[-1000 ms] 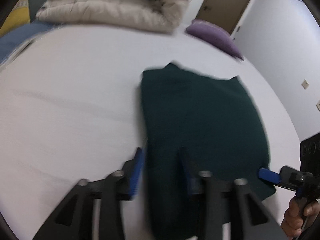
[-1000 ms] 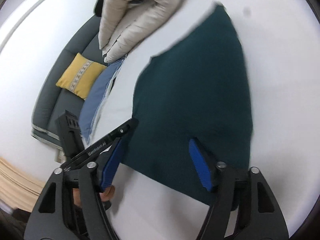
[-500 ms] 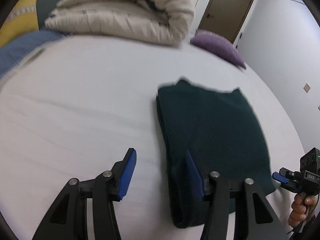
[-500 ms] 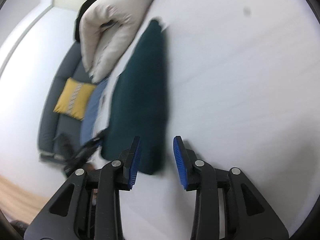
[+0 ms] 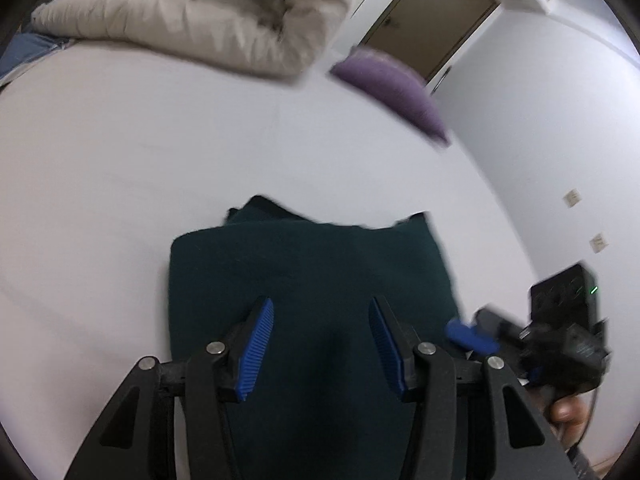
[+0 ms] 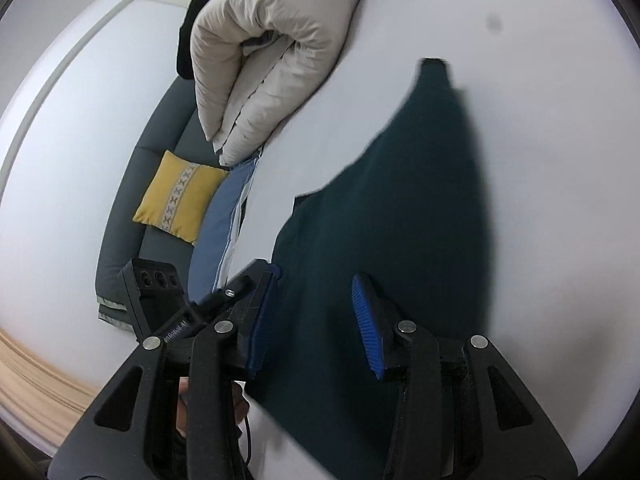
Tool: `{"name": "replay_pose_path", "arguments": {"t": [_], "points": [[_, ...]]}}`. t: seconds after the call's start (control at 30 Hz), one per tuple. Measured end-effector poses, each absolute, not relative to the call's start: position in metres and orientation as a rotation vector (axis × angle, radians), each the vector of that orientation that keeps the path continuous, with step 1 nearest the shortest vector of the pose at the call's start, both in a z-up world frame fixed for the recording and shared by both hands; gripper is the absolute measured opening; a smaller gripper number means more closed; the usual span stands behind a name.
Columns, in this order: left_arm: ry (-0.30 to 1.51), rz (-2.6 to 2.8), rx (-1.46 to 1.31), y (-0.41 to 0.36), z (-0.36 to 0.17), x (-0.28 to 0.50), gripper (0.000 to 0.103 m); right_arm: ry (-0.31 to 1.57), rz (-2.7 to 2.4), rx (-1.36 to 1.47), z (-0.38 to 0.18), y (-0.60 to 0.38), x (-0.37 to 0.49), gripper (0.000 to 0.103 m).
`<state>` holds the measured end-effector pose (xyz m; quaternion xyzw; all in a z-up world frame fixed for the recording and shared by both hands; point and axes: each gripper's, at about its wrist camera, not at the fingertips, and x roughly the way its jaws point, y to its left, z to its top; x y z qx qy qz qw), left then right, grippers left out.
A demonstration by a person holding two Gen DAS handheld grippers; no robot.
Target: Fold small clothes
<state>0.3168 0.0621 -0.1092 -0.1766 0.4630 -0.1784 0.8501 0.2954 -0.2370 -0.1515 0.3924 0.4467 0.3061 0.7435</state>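
Near edge of dark green garment (image 5: 308, 280) is hidden behind left gripper (image 5: 322, 340) frame. Right gripper (image 5: 472, 336), just beside the garment, is blurred; its jaws cannot be resolved there. Purple pillow (image 5: 392, 92) beyond the garment is smeared.

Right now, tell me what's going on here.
A person with a two-finger gripper in each hand is folding a dark green garment on a white bed. The left gripper and right gripper both hang open over its near end, gripping nothing. The garment lies partly folded, one layer doubled over. A rolled beige duvet sits further back.
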Motion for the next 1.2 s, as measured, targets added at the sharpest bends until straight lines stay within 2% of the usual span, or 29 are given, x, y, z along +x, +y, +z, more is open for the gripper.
{"name": "replay_pose_path", "arguments": {"t": [0.1,0.33,0.47,0.63,0.67,0.73,0.8,0.9,0.97,1.1,1.2], "points": [[0.99,-0.37,-0.406,0.077,-0.123,0.335,0.045,0.979,0.654,0.894,-0.156,-0.231,0.333,0.037],[0.955,-0.399,-0.356,0.071,-0.133,0.345,0.044,1.052,0.551,0.905,-0.17,-0.247,0.402,0.037],[0.948,-0.44,-0.421,0.084,-0.138,0.35,0.042,1.006,0.485,0.941,-0.183,-0.267,0.418,0.037],[0.945,-0.427,-0.474,0.095,-0.133,0.344,0.038,0.937,0.404,0.953,-0.174,-0.289,0.399,0.04],[0.939,-0.412,-0.452,0.094,-0.125,0.338,0.039,0.925,0.417,0.945,-0.168,-0.293,0.387,0.04],[0.925,-0.394,-0.412,0.09,-0.109,0.317,0.049,0.896,0.537,0.952,-0.151,-0.292,0.362,0.04],[0.921,-0.429,-0.419,0.087,-0.101,0.301,0.05,0.901,0.685,0.935,-0.138,-0.273,0.343,0.04],[0.961,-0.445,-0.416,0.081,-0.108,0.288,0.051,0.978,0.758,0.855,-0.143,-0.243,0.335,0.051],[0.98,-0.439,-0.425,0.085,-0.12,0.287,0.05,1.05,0.75,0.853,-0.162,-0.232,0.339,0.049],[0.975,-0.498,-0.53,0.105,-0.131,0.29,0.044,1.014,0.775,1.009,-0.184,-0.251,0.341,0.04],[0.957,-0.507,-0.506,0.11,-0.124,0.282,0.045,0.991,0.741,0.967,-0.179,-0.263,0.326,0.042]]}}
